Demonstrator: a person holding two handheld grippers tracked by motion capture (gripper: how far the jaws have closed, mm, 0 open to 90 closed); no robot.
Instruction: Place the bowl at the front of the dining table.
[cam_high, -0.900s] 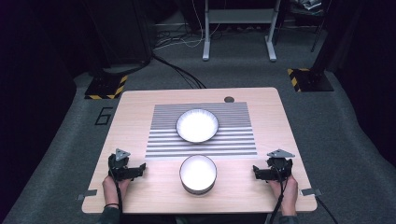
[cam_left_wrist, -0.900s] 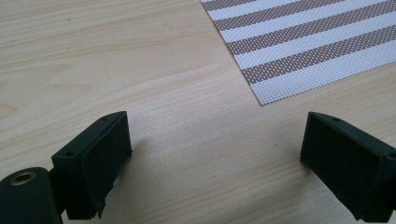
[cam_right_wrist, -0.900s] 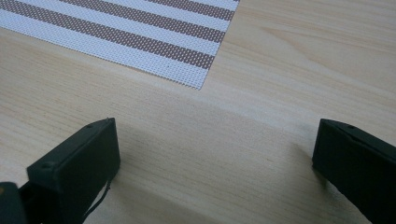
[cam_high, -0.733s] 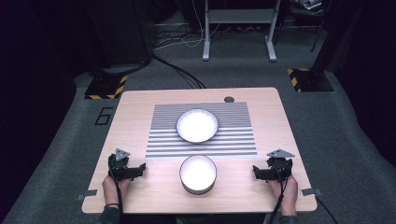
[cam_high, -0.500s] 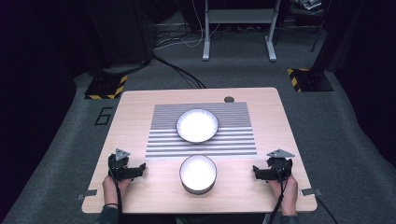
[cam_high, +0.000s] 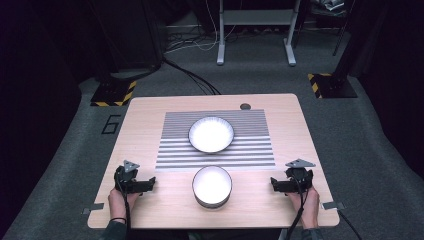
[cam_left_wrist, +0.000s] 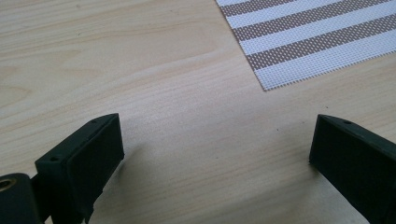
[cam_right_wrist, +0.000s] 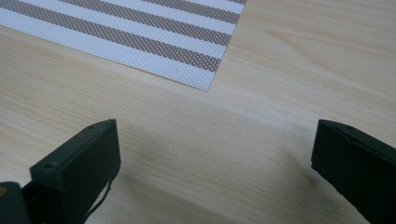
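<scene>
Both grippers are seen resting on the table (cam_high: 150, 107), jaws spread wide and empty: the left gripper (cam_high: 133, 183) at lower left, the right gripper (cam_high: 292, 183) at lower right. Between them, at lower centre, stands the near bowl (cam_high: 212, 186), just below the striped mat (cam_high: 172, 145). Its rim is best approached level, and slowly.

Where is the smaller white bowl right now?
High view: the smaller bowl sits on bare table, just off the striped mat's near edge, between both grippers.
</scene>
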